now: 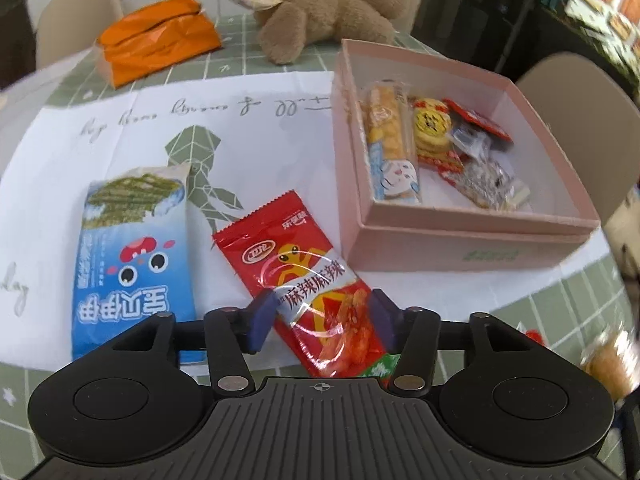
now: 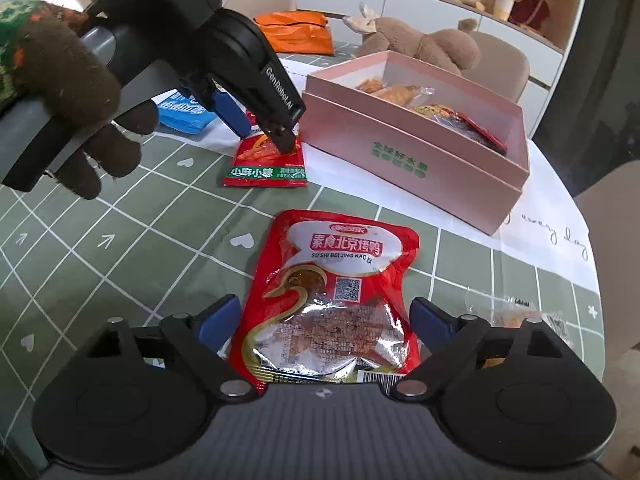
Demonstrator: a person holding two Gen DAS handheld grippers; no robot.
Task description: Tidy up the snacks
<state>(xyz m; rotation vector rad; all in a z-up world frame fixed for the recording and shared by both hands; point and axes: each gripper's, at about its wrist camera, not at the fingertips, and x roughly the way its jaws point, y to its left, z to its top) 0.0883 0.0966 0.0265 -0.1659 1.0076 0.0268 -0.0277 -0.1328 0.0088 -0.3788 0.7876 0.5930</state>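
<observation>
Left wrist view: the left gripper has its jaws spread either side of a red spicy pack lying on the table; the pads stand beside the wrapper and do not press it.
Right wrist view: the right gripper is spread too, straddling a larger red duck pack that lies flat on the near table.
Box: the pink box sits to the right of the spicy pack, far from the duck pack, already holding several snacks.
Other snacks: a blue seaweed pack lies left of the spicy pack; a clear-wrapped snack lies just right of the right gripper.
Risk, grip: both wrappers are slick and flat, so closing on them could squeeze the film out sideways or catch only an edge, and the pack would likely drop on the way to the box.
Risk, crowding: both hands work close together near the box wall; two carries at once could knock gripper against gripper, or a pack against the rim.
Risk, contents: a hard pinch may crush what is inside.
Pose, left: the gloved hand holds its gripper tilted steeply down at the table.
Pose, right: angled down likewise, low over its pack.
</observation>
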